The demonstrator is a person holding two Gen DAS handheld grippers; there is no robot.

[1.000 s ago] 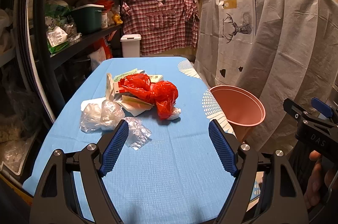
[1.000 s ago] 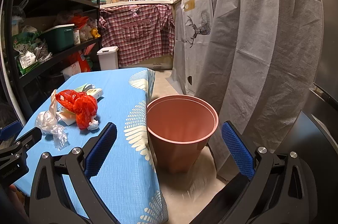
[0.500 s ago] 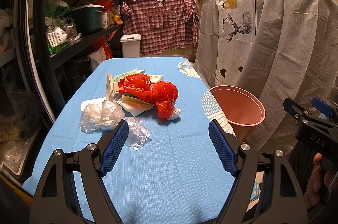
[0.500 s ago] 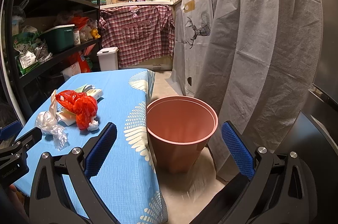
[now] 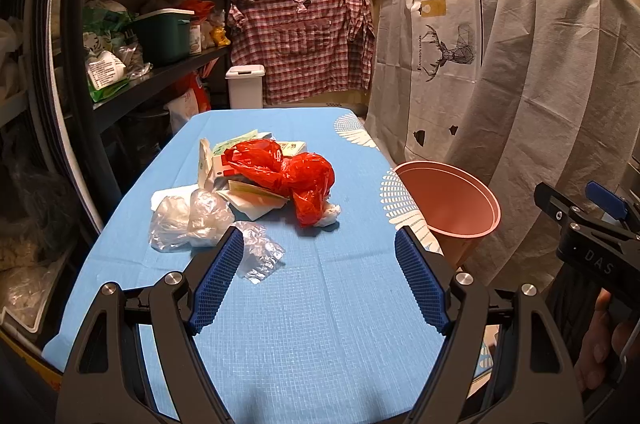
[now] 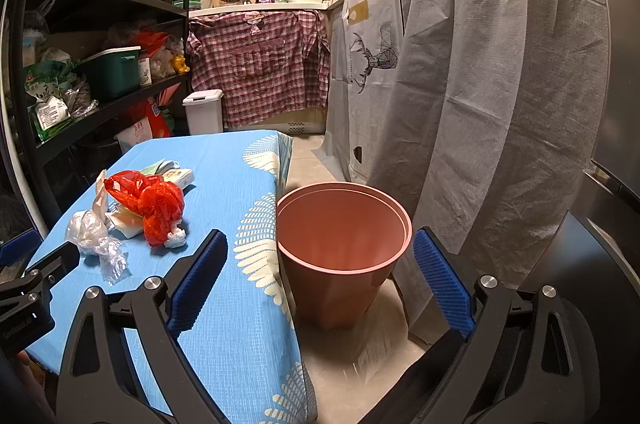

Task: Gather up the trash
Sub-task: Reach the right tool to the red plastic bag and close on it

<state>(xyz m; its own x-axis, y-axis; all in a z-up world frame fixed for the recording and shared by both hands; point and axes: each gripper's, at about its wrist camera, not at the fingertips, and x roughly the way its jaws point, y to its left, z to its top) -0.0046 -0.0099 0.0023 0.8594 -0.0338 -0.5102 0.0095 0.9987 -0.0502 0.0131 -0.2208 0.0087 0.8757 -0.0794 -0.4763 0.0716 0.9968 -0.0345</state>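
A: Entry, changes since a second ago?
B: Almost none. Right gripper (image 6: 320, 276): jaws have just been closing slightly, nothing between them, released. Left gripper (image 5: 318, 282): jaws spread, empty, unmoved.
A: Trash?
B: Red plastic bag (image 5: 294, 180), clear bags (image 5: 188, 220) and papers, heaped at frame centre on the blue bench (image 5: 320, 324), untouched. Pink bin (image 6: 344, 248): empty, on the floor, frame centre, beside the bench edge.
A: Meaning?
B: Collection not started; first grasp seems imminent.
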